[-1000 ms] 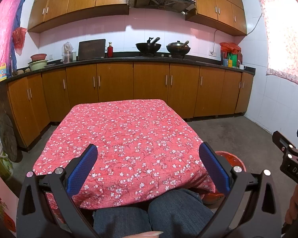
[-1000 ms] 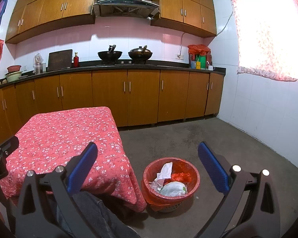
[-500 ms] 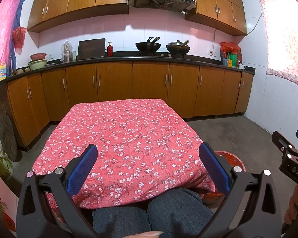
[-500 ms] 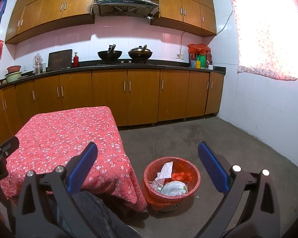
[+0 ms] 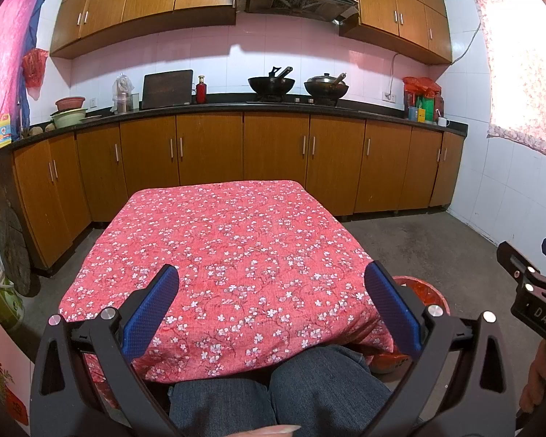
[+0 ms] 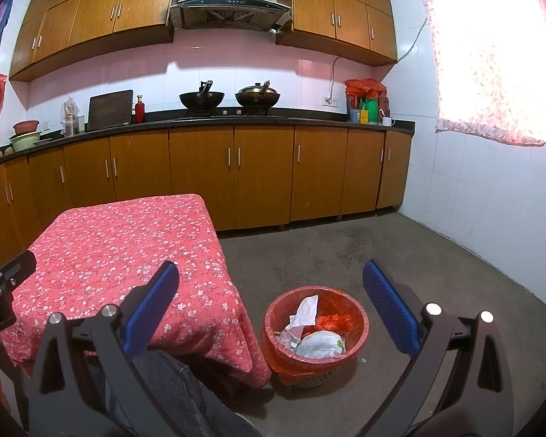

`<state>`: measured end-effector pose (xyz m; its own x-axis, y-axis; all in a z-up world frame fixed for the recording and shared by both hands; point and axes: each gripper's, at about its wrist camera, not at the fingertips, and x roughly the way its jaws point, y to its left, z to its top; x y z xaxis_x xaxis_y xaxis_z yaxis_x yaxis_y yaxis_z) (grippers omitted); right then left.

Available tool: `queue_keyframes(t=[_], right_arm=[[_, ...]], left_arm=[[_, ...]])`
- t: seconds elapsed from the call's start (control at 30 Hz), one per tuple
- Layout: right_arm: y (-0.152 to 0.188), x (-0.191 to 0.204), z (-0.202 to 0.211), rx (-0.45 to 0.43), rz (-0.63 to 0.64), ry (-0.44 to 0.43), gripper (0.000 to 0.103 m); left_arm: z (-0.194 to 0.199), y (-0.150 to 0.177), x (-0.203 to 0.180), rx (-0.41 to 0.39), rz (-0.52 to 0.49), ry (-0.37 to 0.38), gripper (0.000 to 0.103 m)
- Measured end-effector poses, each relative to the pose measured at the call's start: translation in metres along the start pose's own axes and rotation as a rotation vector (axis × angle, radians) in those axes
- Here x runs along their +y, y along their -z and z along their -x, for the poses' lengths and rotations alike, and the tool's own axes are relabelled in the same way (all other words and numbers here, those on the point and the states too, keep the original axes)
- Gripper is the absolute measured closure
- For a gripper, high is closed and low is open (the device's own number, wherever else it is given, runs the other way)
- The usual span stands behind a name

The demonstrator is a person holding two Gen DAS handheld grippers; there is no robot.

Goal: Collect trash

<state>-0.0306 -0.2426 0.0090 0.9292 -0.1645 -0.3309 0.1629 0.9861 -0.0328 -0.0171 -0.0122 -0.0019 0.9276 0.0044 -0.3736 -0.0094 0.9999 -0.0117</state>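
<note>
Bin (image 6: 315, 331) on floor, right of table (image 6: 120, 240)

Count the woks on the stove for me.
2. A dark open wok sits on the left burner; a lidded wok sits beside it on the right, both under the range hood. None looks hidden.

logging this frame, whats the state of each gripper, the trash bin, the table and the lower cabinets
left gripper: open, holding nothing
right gripper: open, holding nothing
trash bin: upright on the floor beside the table, red liner, trash inside
table: covered by the floral cloth, nothing on it
lower cabinets: doors closed
</note>
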Motion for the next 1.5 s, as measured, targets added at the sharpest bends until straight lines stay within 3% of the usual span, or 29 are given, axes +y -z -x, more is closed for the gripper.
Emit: queue_keyframes(t=[1.5], right_arm=[[0.0017,0.0013,0.0001,0.007,-0.006,-0.003,0.004]], left_arm=[[0.0,0.0033,-0.0001,-0.003,-0.004,-0.002,0.002]])
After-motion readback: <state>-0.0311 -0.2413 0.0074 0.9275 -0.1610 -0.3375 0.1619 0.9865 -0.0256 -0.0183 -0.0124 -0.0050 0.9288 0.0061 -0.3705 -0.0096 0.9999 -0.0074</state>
